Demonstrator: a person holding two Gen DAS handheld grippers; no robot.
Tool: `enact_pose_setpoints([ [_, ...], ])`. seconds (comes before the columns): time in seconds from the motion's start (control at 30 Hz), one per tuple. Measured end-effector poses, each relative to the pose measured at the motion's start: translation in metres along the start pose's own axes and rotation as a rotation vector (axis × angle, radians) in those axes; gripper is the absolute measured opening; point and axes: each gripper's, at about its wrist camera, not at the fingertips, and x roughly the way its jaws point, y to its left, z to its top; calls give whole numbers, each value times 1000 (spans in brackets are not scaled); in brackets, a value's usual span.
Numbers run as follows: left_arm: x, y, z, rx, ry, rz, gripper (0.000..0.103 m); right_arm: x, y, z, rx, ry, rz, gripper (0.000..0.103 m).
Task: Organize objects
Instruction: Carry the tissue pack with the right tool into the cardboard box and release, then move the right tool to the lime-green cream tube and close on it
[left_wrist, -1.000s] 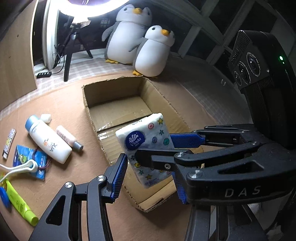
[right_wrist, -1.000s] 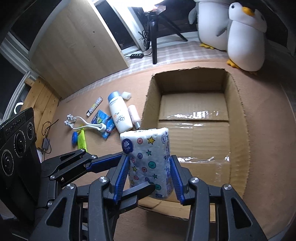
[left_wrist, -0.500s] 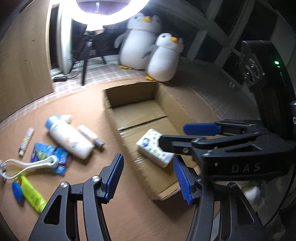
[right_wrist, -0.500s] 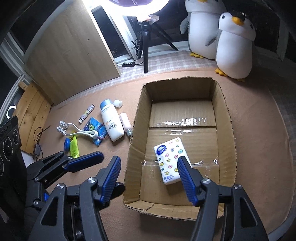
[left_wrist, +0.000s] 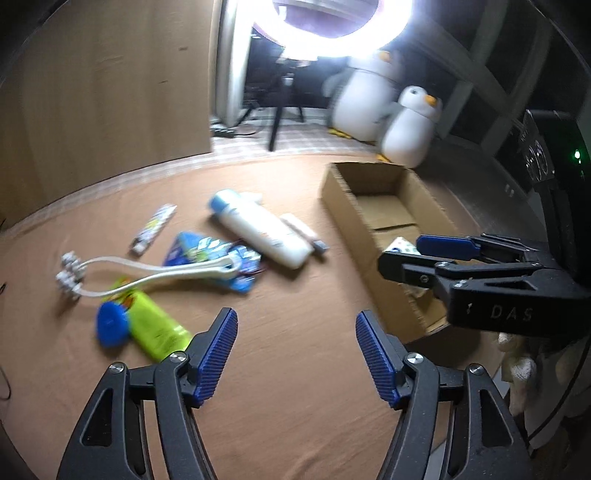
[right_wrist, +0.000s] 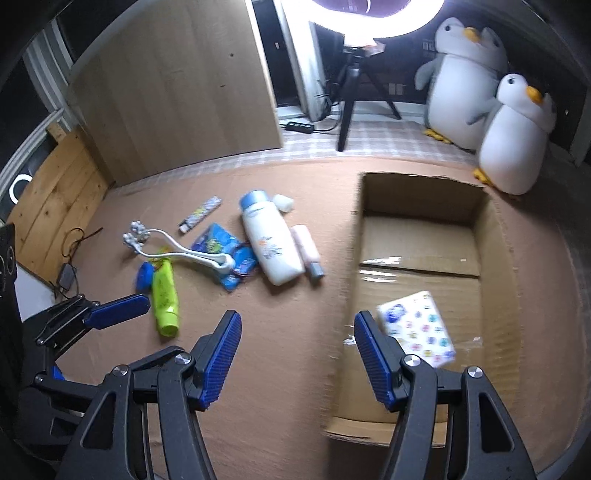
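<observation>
The patterned tissue pack (right_wrist: 417, 328) lies flat inside the open cardboard box (right_wrist: 495, 258), touched by nothing. My right gripper (right_wrist: 297, 332) is open and empty over the brown mat, just left of the box. Further left, my left gripper (left_wrist: 295, 332) hangs over bare mat, its jaws opening with nothing between them. Ahead of it lie a green tube (left_wrist: 155, 325), a white roller massager (left_wrist: 147, 269), a blue packet (left_wrist: 210, 254), a white bottle with a blue cap (left_wrist: 258, 229) and a pink tube (left_wrist: 303, 232). In the left wrist view the right gripper (left_wrist: 424, 254) hides most of the tissue pack (left_wrist: 402, 245).
Two plush penguins (right_wrist: 513, 147) stand behind the box. A tripod (right_wrist: 351, 99) with a ring light and a power strip (right_wrist: 299, 127) sit on the checked floor beyond the mat. A wooden board (right_wrist: 177, 92) leans at the back left. A small printed strip (right_wrist: 201, 214) lies near the bottle.
Both grippers let go of the tissue pack, which dropped flat into the box. Both then opened wider and swung left, away from the box and towards the loose items.
</observation>
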Motion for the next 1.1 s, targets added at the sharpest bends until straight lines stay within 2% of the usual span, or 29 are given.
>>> enact_pose_setpoints([
  [0.17,-16,61,-25,-96,15,50,78,16,22,1,-15,10,13,60],
  [0.37,-25,142,-61,-224,61,168,78,37,45,0,-29,42,37,60],
  [0.47,-31,169,-76,-261,67,201,78,45,58,-1,-49,58,40,60],
  [0.67,-35,199,-90,-289,73,229,78,63,86,3,-85,81,47,60],
  [0.93,-31,210,-79,-313,53,215,78,104,132,13,-182,156,64,59],
  [1.1,-40,209,-74,-303,33,226,78,126,157,12,-263,200,41,50],
])
